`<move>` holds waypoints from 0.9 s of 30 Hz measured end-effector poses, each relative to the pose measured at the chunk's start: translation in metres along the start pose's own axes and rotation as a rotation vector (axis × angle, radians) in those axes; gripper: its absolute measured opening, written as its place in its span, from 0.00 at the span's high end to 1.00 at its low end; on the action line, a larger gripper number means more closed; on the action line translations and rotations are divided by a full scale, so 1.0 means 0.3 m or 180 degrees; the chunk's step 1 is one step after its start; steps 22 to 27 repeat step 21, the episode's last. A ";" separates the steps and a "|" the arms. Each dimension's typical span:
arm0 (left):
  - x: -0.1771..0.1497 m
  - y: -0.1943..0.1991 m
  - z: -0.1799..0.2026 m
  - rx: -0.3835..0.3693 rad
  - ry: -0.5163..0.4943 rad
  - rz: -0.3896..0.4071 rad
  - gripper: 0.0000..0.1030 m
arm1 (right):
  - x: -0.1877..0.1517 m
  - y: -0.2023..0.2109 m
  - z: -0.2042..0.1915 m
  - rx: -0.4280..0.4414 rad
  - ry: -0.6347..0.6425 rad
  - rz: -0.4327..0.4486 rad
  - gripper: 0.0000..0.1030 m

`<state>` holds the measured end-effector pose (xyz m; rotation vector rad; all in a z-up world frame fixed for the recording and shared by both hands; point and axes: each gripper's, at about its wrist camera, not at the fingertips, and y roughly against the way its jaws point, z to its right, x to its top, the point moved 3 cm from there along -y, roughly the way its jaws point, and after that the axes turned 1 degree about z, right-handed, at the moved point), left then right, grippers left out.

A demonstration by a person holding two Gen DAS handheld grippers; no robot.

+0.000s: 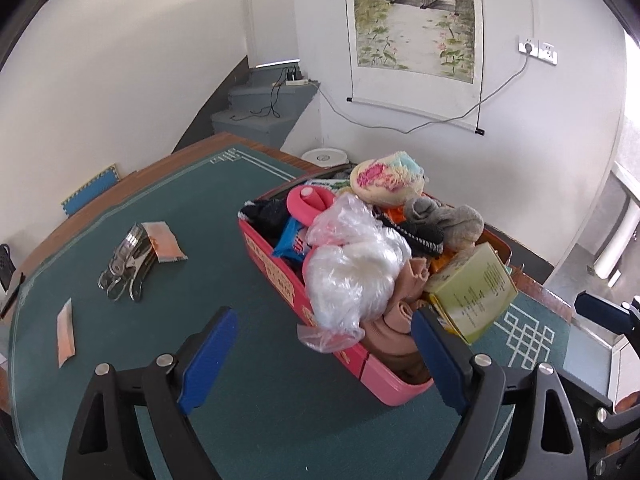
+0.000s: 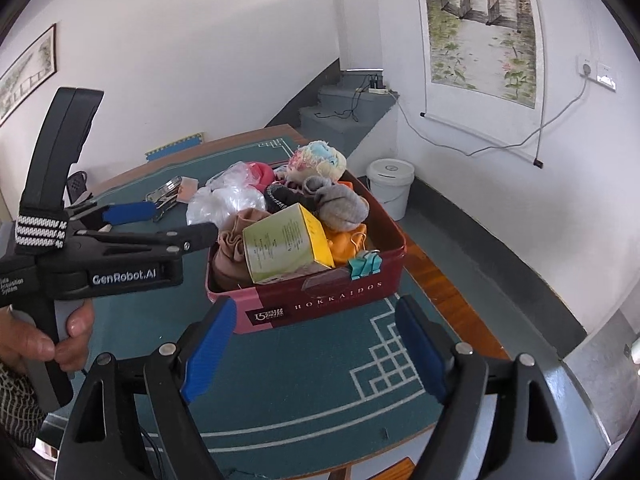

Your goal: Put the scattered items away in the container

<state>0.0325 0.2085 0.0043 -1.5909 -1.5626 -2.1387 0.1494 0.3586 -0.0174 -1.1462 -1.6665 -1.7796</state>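
While heaped: pink tin (image 1: pixel 280 270) of crinkled plastic, socks, a cardboard box (image 1: pixel 476 292)
Table: green felt (image 1: pixel 256 380)
Left tongs (image 1: pixel 324 354), right tongs (image 2: pixel 316 344): wide, empty

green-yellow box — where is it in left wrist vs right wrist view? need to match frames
Left wrist: green-yellow box sits right of centre, tilted at the near right end of the pink container, just beyond the right blue finger pad.
Right wrist: the box is centre frame, on top of the pile at the container's near end.
Shared landmark: the grey sock just behind the box.
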 end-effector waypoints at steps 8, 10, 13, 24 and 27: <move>-0.010 0.006 -0.010 -0.0040 0.0100 -0.0099 0.12 | 0.013 0.018 -0.012 -0.0101 -0.0037 0.0019 0.18; -0.009 0.010 -0.009 -0.0059 0.0117 -0.0107 0.12 | 0.020 0.025 -0.012 -0.0144 -0.0057 0.0028 0.18; -0.002 0.012 -0.006 -0.0085 0.0131 -0.0118 0.12 | 0.028 0.028 -0.009 -0.0202 -0.0077 0.0038 0.18; 0.018 0.019 0.014 -0.0213 0.0069 -0.0045 0.12 | 0.010 -0.005 0.006 -0.0219 -0.0147 -0.0035 0.18; 0.018 0.019 0.014 -0.0213 0.0069 -0.0045 0.12 | 0.010 -0.005 0.006 -0.0219 -0.0147 -0.0035 0.18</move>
